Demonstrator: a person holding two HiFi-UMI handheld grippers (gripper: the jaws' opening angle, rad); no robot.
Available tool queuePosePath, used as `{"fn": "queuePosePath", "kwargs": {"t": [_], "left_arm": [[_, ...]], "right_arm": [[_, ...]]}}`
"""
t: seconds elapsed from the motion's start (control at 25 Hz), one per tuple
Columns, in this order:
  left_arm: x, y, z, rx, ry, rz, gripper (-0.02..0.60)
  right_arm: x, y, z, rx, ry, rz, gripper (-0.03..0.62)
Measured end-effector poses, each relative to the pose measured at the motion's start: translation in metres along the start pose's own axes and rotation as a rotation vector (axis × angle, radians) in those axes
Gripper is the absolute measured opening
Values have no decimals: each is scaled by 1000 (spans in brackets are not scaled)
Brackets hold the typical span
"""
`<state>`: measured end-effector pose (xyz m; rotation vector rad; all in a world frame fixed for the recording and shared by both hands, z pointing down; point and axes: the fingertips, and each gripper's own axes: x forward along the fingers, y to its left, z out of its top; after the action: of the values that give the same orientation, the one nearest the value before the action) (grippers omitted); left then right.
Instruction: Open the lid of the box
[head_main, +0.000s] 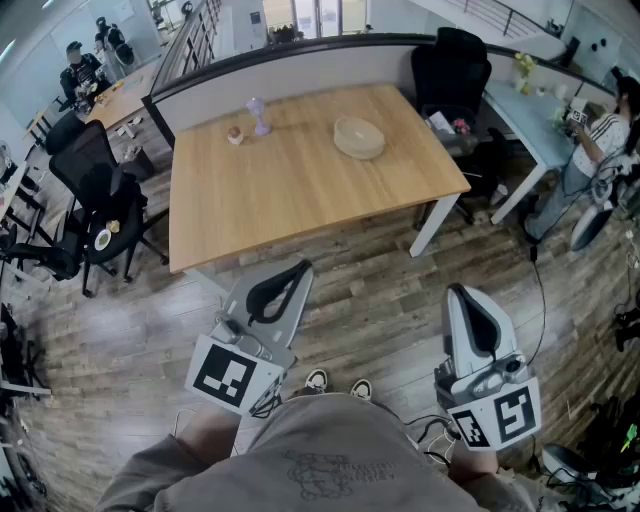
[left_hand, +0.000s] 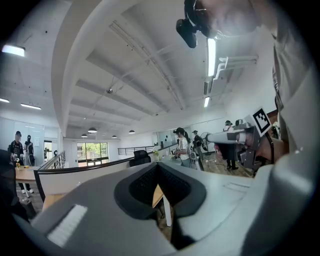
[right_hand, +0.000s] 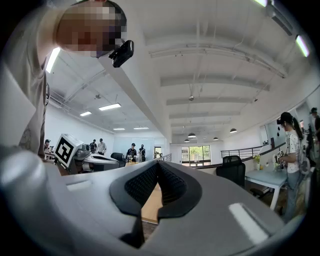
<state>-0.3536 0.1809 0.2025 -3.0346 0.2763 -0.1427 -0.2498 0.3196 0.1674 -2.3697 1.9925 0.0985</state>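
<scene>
A round pale box (head_main: 359, 137) sits on the far right part of the wooden table (head_main: 300, 190); I cannot make out its lid. Both grippers hang low in front of the person's body, over the floor and well short of the table. The left gripper (head_main: 299, 269) points up toward the table's near edge, jaws shut and empty. The right gripper (head_main: 458, 293) is held further right, also shut with nothing in it. In the left gripper view the left gripper (left_hand: 157, 165) has its pads together, as has the right gripper (right_hand: 158, 164) in the right gripper view.
A small purple figure (head_main: 259, 116) and a small round item (head_main: 235, 134) stand at the table's far left. Black office chairs (head_main: 100, 190) (head_main: 450, 70) flank the table. A person (head_main: 598, 135) stands at the right by a blue desk (head_main: 530, 115). A partition (head_main: 300, 65) runs behind.
</scene>
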Motion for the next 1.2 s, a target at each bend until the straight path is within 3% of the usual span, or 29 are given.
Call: {"fn": "queuePosePath", "kwargs": {"t": [0.2,0.32,0.4,0.44,0.64,0.76,0.84,1.2], "left_arm": [[1,-5,-3,5,0,6,2],[2,0,0,34,-48,61,20],[6,1,-5,41,-28,77,274],[8,0,-8,32,-2,77,311],[13,-9,-15,16,31,73,322],[16,-15,-15,10,30,72,322],[20,-19,-15,7,35,72,321],[38,-41,-11,59,1,82,316]], "right_arm": [[-4,-2,-5,2,11,1,9],[-7,-6,-9,10,16,0,9],[-9,-9,-12,9,23,-1,9],[-9,-10,-13,8,28,-2,9],[-13,-13,-16,8,43,10,9],[-20,-23,-11,34,-4,-14,14],[-23,-33,-9,37,-20,-37,214],[-37,-62,-24,8,34,-25,216]]}}
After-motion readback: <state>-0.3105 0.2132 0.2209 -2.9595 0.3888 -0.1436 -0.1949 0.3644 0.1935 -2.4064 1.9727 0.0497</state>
